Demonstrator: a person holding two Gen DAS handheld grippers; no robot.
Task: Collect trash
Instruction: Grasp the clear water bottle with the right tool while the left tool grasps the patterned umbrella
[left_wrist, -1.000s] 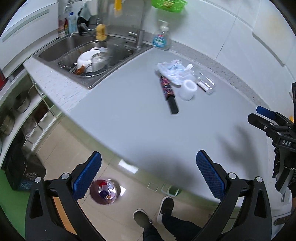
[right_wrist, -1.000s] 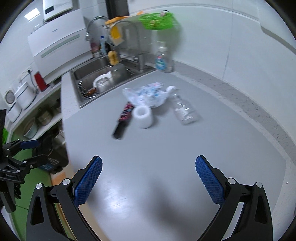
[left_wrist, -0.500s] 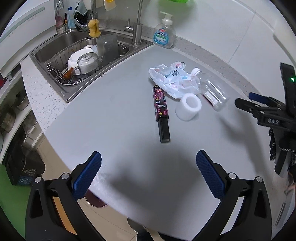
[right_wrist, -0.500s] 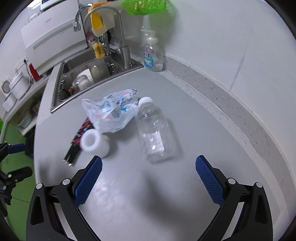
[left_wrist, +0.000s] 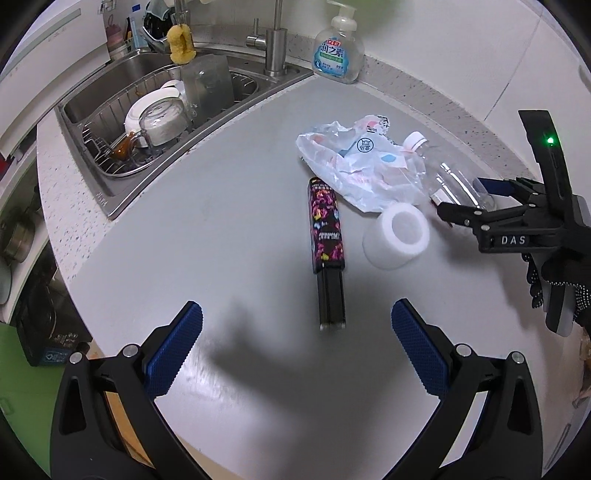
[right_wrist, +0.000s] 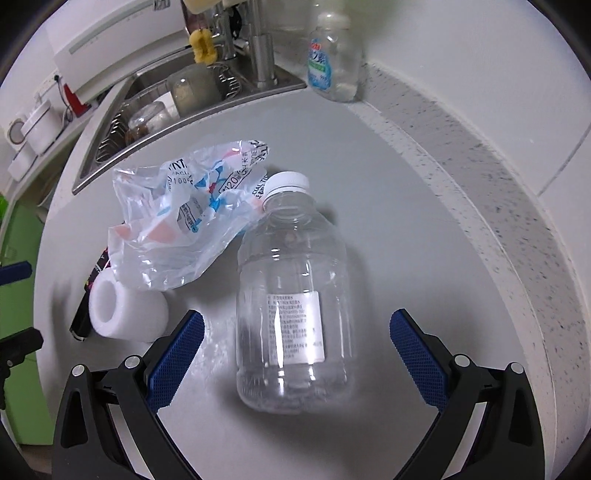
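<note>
The right claw (right_wrist: 295, 354) is hanging w/ jaws wide apart, just starting to narrow, straddling the clear bottle (right_wrist: 293, 306), pads not touching it. The bottle is lying flat on the table (right_wrist: 388, 184), long axis running straight away from the claw, cap at the far end, so jaws are crossing its width. The plastic bag (right_wrist: 184, 229) is touching the bottle's neck; the foam roll (right_wrist: 125, 314) is sitting just beside the left finger. The left claw (left_wrist: 295, 354), also apart & empty, is nearer the black box (left_wrist: 327, 243).
</note>
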